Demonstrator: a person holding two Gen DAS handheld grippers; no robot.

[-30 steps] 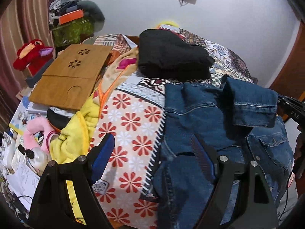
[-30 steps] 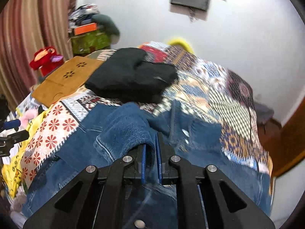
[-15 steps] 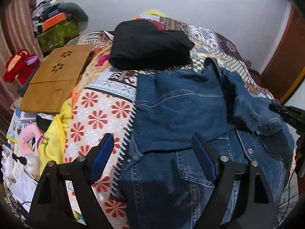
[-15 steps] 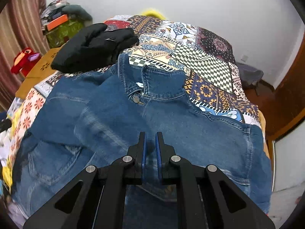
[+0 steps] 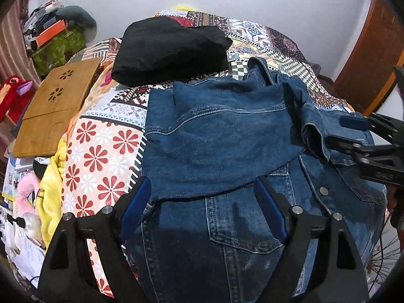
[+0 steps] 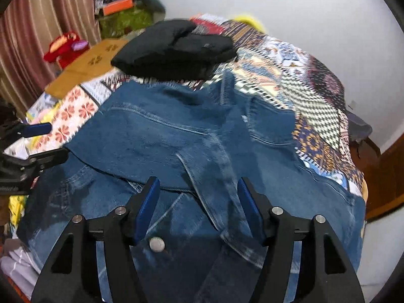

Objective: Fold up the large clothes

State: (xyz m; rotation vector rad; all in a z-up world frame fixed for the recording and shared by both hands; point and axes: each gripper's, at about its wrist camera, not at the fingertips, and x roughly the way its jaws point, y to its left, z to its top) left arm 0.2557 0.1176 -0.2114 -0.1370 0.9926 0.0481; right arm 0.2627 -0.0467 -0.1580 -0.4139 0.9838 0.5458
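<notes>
A blue denim jacket (image 5: 222,136) lies spread on the patterned bedspread (image 5: 101,151), its left side folded over the front and a sleeve (image 5: 313,126) laid across toward the right. My left gripper (image 5: 204,209) is open and empty just above the jacket's near part. My right gripper (image 6: 197,207) is open and empty over the jacket (image 6: 176,136), above the sleeve (image 6: 217,176). The right gripper also shows at the right edge of the left wrist view (image 5: 353,131), beside the sleeve cuff.
A folded black garment (image 5: 169,48) lies on the bed behind the jacket. A wooden lap tray (image 5: 55,106), a red plush toy (image 5: 12,93) and a yellow cloth (image 5: 50,197) sit at the left. A wooden door (image 5: 366,58) stands at the right.
My right gripper has opened and let go of the jacket sleeve, which now lies across the jacket front. The left gripper has stayed open.
</notes>
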